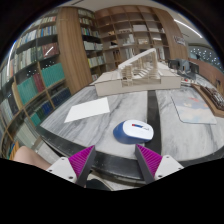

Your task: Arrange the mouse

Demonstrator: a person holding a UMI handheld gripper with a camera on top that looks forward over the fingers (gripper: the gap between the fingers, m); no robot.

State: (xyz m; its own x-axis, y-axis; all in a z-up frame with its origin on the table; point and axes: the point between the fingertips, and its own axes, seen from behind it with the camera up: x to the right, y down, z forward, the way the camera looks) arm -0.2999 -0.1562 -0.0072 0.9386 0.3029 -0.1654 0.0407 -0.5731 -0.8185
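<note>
Hovering above the marbled counter [105, 115], the claw [113, 160] is released, its two purple pads [80, 158] spread wide with nothing between them. A white mouse [137, 128] rests on a blue mat [128, 132] just ahead of the fingers, nearer the right one and apart from both. A white sheet of paper [87, 110] lies to the left of the mat. Beyond them stands a pale model building [132, 72], with tall bookshelves [50, 65] behind.
</note>
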